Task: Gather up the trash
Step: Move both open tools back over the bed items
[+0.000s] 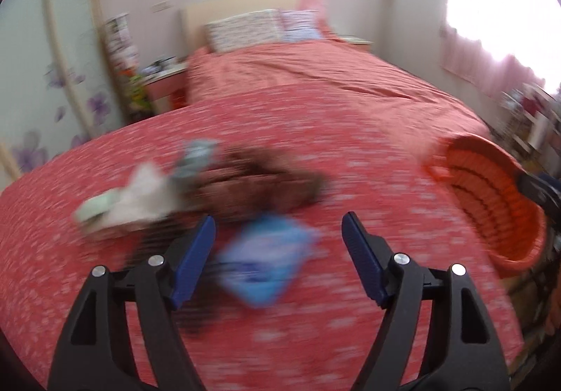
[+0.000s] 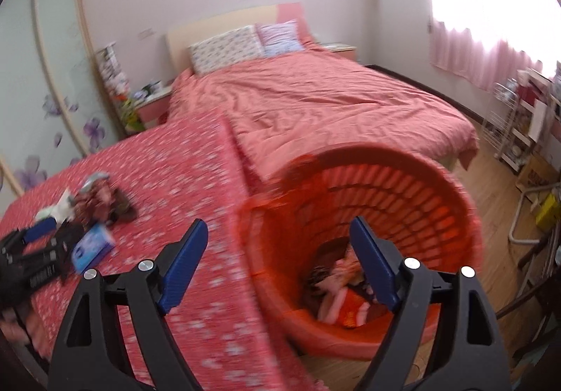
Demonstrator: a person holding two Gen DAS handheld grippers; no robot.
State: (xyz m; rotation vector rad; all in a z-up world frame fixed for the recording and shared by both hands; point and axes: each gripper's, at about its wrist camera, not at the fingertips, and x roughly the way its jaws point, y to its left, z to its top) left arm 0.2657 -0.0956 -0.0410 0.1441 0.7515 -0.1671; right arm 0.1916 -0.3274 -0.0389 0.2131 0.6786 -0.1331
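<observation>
A blue packet (image 1: pixel 268 259) lies on the red flowered cloth (image 1: pixel 245 131), between the fingers of my open left gripper (image 1: pixel 278 228), which hovers just above it. Beyond it lie a brown wrapper (image 1: pixel 266 186), white crumpled paper (image 1: pixel 140 198) and a grey-blue scrap (image 1: pixel 198 154). The same pile (image 2: pixel 98 203) and the blue packet (image 2: pixel 93 247) show in the right wrist view, with the left gripper (image 2: pixel 31 243) beside them. My right gripper (image 2: pixel 278 233) is open and empty above the near rim of the orange basket (image 2: pixel 438 187), which holds several wrappers (image 2: pixel 343 300).
The orange basket (image 1: pixel 491 201) stands at the cloth's right edge. A bed with a pink cover (image 2: pixel 333 100) lies behind. A wardrobe (image 2: pixel 45 75) and a nightstand (image 2: pixel 150 103) are at the left, shelves and clutter (image 2: pixel 526 117) on the wooden floor at the right.
</observation>
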